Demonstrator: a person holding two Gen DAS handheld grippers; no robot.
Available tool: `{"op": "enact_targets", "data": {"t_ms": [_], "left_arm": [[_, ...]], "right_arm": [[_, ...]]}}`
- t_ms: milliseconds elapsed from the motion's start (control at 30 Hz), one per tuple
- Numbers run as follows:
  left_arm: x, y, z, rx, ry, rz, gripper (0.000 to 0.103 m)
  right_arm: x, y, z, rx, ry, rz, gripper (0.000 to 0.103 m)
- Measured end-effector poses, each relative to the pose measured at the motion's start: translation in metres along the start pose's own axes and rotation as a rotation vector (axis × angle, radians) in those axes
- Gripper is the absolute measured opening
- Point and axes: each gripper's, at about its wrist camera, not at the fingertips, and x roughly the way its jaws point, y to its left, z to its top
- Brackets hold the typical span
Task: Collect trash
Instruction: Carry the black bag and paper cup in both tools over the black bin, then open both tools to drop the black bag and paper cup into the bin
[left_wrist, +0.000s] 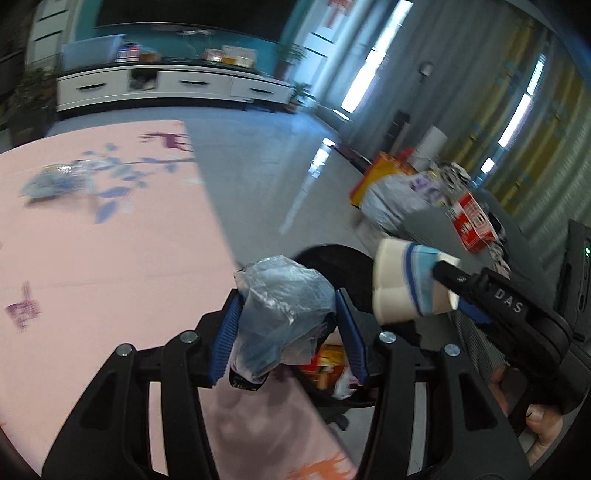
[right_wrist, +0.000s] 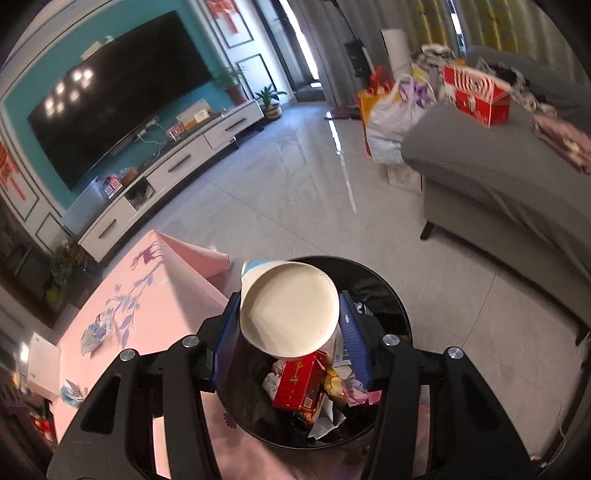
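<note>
both tongs hang over the black bin (right_wrist: 391, 295) for dropping: left tongs (left_wrist: 284, 325) clamp a crumpled plastic bag (left_wrist: 280, 295), right tongs (right_wrist: 291, 332) clamp a paper cup (right_wrist: 288, 306).

pink table (right_wrist: 177, 306) | crumpled plastic wrappers (right_wrist: 96, 330) on it | white box (right_wrist: 42, 356) at edge

The tablecloth (right_wrist: 162, 295) was pink, printed with blue leaf sprigs and purple deer. The paper cup (right_wrist: 288, 310) was cream with blue bands. The bin (right_wrist: 399, 306) was black, and a red and gold box (right_wrist: 299, 384) lay in it. The plastic bag (left_wrist: 284, 314) was translucent grey; the gripper pads (left_wrist: 351, 332) were blue.
</note>
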Motion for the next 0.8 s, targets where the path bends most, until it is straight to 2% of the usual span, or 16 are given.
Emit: {"op": "enact_targets", "data": {"t_ms": [267, 533, 633, 700, 733, 800], "left_arm": [[0.048, -0.036, -0.004, 0.064, 0.089, -0.083, 0.052], [0.082, -0.047, -0.014, 0.1, 0.176, -0.103, 0.055], [0.085, -0.048, -0.017, 0.106, 0.184, -0.097, 0.062], [0.083, -0.045, -0.016, 0.109, 0.183, -0.1, 0.074], [0.081, -0.043, -0.015, 0.105, 0.175, -0.103, 0.075], [0.075, -0.037, -0.011, 0.087, 0.162, -0.1, 0.083]], "right_arm": [[0.015, -0.033, 0.002, 0.095, 0.054, -0.031, 0.052], [0.02, -0.038, -0.001, 0.115, 0.083, -0.058, 0.052], [0.021, -0.038, 0.0, 0.102, 0.087, -0.084, 0.052], [0.021, -0.035, 0.0, 0.086, 0.083, -0.097, 0.053], [0.02, -0.034, 0.0, 0.081, 0.082, -0.099, 0.054], [0.019, -0.031, 0.0, 0.077, 0.077, -0.094, 0.064]]}}
